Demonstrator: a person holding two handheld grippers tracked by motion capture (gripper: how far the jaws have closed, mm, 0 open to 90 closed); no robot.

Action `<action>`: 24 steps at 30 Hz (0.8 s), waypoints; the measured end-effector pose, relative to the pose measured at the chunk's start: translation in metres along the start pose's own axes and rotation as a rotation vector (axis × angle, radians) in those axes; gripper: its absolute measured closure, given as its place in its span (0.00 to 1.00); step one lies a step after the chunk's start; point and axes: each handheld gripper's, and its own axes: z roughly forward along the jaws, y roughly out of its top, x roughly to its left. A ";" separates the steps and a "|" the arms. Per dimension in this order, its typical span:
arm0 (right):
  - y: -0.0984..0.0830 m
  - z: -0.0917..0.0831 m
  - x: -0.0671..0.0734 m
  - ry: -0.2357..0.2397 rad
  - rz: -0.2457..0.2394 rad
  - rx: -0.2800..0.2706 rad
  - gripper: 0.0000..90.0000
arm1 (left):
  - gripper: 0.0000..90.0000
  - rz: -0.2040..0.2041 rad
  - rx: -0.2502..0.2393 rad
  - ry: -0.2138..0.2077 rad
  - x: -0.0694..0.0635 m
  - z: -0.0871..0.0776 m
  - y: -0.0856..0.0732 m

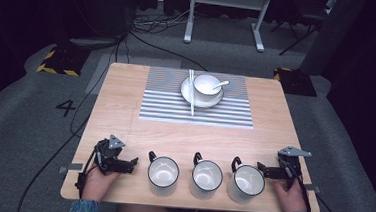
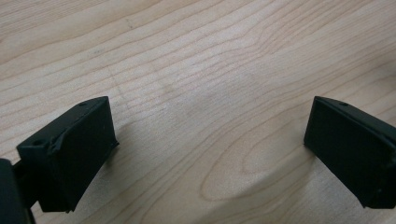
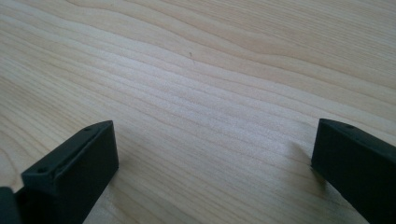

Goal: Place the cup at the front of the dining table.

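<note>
High view: 3 white enamel-look mugs with dark rims and black loop handles, lined up along the near edge of the pale wooden table (image 1: 116,96). Left mug (image 1: 163,172) just beside the left gripper (image 1: 133,161), middle mug (image 1: 206,175) between the others, right mug (image 1: 246,182) just beside the right gripper (image 1: 260,167). Handles all turned up and to the left (away from the person). Farther back, on a grey-and-white striped placemat (image 1: 225,116), a white ceramic bowl (image 1: 207,85) on a white saucer (image 1: 200,99), with a white spoon (image 1: 221,84) inside and pale chopsticks (image 1: 192,92) laid across the rim. Both grippers resting low on the table, one in each hand, pointing inward at the mugs.

Left gripper view: 2 black jaws spread wide, nothing between them but bare wood grain.

Right gripper view: same picture, jaws well apart over bare tabletop, holding nothing.

Judged from looks: mugs rigid, glossy and probably slippery, moderately light when empty, liable to chip or clatter if knocked. Best hold likely across the rim wall, 1 jaw inside and 1 outside, or pinched on the loop handle; round body too wide and slick for a sure grip.
</note>
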 end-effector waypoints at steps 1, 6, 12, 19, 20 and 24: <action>0.000 0.000 0.000 0.000 0.000 0.000 0.01 | 0.02 0.000 0.000 0.000 0.000 0.000 0.000; 0.000 0.000 0.000 0.001 0.001 0.000 0.01 | 0.01 0.007 -0.001 0.010 0.000 0.000 0.001; 0.000 0.000 0.000 -0.001 -0.003 -0.001 0.01 | 0.01 0.003 0.001 0.008 0.000 0.001 0.001; 0.000 0.000 0.000 0.000 0.000 0.000 0.01 | 0.01 0.002 0.001 0.009 0.000 0.001 0.001; 0.000 0.000 0.000 0.000 -0.002 0.000 0.01 | 0.01 0.002 0.001 0.008 0.000 0.001 0.001; 0.000 0.000 -0.001 -0.002 -0.006 0.000 0.01 | 0.01 0.002 0.002 0.008 0.000 0.001 0.001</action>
